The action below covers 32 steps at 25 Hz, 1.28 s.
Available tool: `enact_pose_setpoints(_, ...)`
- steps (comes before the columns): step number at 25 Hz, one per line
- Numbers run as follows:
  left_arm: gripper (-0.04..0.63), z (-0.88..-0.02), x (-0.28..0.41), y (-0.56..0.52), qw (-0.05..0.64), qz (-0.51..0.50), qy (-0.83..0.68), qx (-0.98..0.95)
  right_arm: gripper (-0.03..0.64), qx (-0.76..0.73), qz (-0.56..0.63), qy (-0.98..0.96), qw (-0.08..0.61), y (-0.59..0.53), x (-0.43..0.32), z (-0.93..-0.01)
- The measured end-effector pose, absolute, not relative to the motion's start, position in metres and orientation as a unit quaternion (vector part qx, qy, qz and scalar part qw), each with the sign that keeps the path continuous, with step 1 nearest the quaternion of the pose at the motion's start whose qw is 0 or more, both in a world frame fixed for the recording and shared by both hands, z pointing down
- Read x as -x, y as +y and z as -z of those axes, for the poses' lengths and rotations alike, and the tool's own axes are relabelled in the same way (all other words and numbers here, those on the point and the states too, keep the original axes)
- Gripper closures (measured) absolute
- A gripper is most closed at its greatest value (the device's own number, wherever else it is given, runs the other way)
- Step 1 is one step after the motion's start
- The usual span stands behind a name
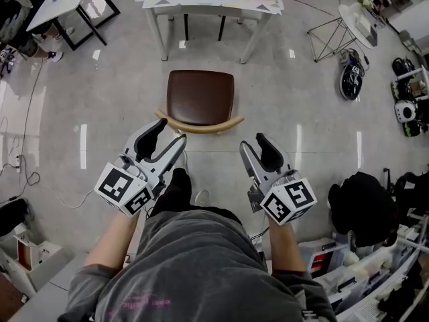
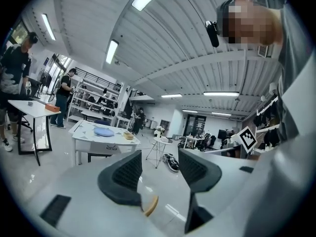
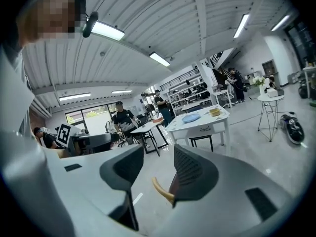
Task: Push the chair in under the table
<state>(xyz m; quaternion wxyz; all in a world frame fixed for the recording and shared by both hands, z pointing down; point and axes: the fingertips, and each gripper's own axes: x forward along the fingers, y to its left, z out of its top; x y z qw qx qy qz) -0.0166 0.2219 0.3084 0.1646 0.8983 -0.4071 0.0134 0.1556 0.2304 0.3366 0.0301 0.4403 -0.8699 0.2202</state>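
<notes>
Both open and empty, the left gripper (image 1: 169, 136) and right gripper (image 1: 253, 143) sit just below the chair (image 1: 200, 96) at mid-frame, its backrest (image 1: 200, 125) running left-right, left looking nearer, with the worktop (image 1: 211, 4) straight above at the top edge.

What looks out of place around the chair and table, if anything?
Only the chair: it stands pulled out, fully clear of the table, backrest on the side away from it. It sits upright and roughly square. The left tool and right tool are open and empty. Nothing looks spilled or damaged.
</notes>
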Motion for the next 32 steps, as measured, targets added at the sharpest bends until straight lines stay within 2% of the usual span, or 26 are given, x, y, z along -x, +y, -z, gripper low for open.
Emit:
enact_pose_setpoints(23,0.368,-0.355,0.099,0.053,0.214,-0.044,-0.362,-0.906,0.442,-0.466,-0.256,-0.844,0.074,0.068,-0.071,-0.373)
enact_pose_setpoints(32,0.368,-0.382,0.118,0.016,0.235,-0.055,-0.351,-0.905,0.442,-0.483,-0.274,-0.827,0.09,0.036,-0.06,-0.398)
